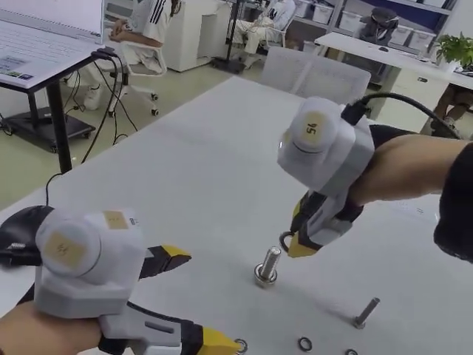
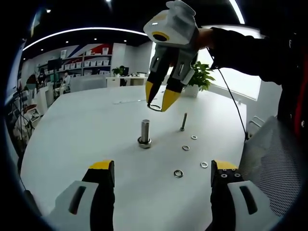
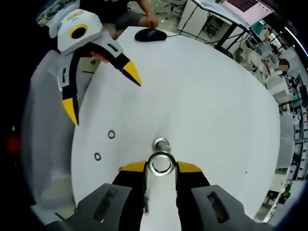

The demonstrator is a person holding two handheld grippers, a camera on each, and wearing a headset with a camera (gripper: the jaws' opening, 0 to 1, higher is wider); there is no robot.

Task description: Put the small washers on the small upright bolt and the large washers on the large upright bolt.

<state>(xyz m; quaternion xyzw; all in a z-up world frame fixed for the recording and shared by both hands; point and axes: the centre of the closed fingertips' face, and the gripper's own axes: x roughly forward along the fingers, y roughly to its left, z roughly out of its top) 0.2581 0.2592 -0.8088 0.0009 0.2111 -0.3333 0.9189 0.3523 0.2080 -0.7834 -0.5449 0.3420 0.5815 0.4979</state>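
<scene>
Above the large bolt (image 1: 268, 265), at its 1 o'clock in head view, right gripper (image 1: 293, 248) pinches a large washer (image 3: 150, 163); left gripper (image 2: 161, 168) wide open, empty.

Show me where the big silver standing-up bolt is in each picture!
Head view: the thick silver upright bolt stands low, right of centre.
Left gripper view: bolt at centre.
Right gripper view: bolt just beyond the jaws, seen end-on.
Shared landmark: yellow-tipped right gripper above it.

large bolt (image 1: 267, 265) upright, large washer (image 3: 150, 163) held in the air near its top, small bolt (image 2: 184, 121) upright nearby, loose washers (image 2: 176, 173) lying flat
</scene>
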